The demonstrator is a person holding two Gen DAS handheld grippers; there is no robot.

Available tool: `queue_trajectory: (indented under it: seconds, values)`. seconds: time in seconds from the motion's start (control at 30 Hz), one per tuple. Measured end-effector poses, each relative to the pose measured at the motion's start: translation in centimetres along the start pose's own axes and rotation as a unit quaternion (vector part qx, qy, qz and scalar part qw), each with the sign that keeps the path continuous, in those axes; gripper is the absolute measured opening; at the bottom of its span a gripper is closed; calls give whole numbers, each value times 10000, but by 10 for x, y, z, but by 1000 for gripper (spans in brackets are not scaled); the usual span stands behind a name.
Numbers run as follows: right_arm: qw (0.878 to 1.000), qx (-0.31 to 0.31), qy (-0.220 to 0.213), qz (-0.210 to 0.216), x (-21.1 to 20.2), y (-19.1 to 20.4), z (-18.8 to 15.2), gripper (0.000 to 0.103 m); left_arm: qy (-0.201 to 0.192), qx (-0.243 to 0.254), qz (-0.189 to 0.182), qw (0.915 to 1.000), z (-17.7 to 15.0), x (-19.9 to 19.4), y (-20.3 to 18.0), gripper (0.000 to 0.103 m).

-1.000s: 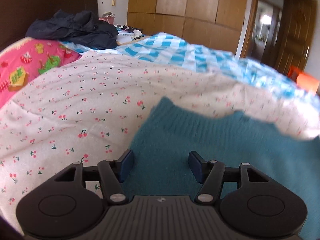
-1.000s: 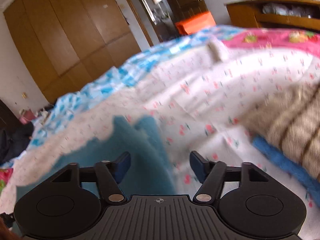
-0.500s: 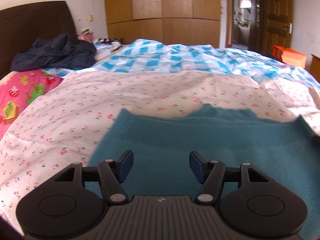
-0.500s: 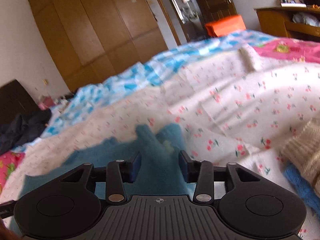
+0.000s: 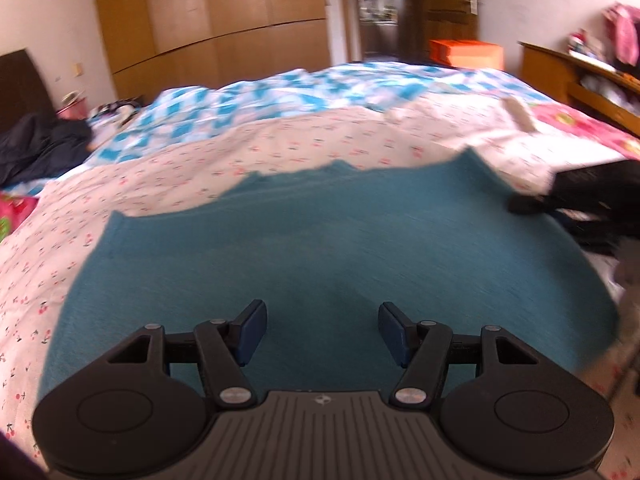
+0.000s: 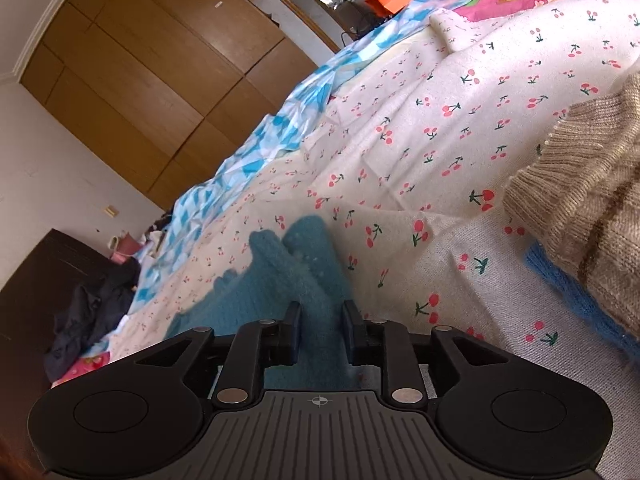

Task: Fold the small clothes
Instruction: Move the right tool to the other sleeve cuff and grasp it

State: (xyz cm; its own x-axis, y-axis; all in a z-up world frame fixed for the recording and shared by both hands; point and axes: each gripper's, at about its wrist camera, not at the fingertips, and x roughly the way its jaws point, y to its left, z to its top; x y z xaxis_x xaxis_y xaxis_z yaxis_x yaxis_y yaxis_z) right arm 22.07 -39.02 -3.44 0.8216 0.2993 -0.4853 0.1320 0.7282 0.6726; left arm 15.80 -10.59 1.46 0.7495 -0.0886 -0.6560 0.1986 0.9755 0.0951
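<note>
Spreading flat on the cherry-print sheet (image 5: 280,152), the teal knit garment (image 5: 340,248) lies under and ahead of the left gripper (image 5: 320,330), whose fingers stand wide apart. The right gripper (image 6: 319,334) has its fingers drawn narrow, pinching the garment's edge between them.

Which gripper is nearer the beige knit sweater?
Right. The right gripper, clamped on the teal sweater, has the beige knit sweater close on its right. The left gripper hovers open over the teal sweater; no beige sweater in its view.
</note>
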Motion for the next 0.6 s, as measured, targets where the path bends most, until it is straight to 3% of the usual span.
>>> queue_trajectory:
  seconds: [0.1,0.13,0.23,0.37,0.5,0.6]
  values:
    - [9998,14,21,187,-3,-3,3,37,-45,319,-72,9995,-8,-11,-14,65]
    - [9998,-41,-34,212,-5,-2,3,46,-55,442,-77,9990,-11,-13,-19,65]
    - [9990,-58,-140,432,-12,-1,6,60,-94,864,-47,9962,-19,-15,-37,65]
    - [9991,-47,-115,417,-14,-3,12,61,-345,1503,-63,9880,-32,-21,-67,65]
    - [9985,120,-132,527,-17,-12,17,63,-756,2291,134,9704,-46,-26,-93,65]
    - [9978,195,-125,614,-18,-17,19,67,-858,2501,86,9644,-53,-32,-101,65]
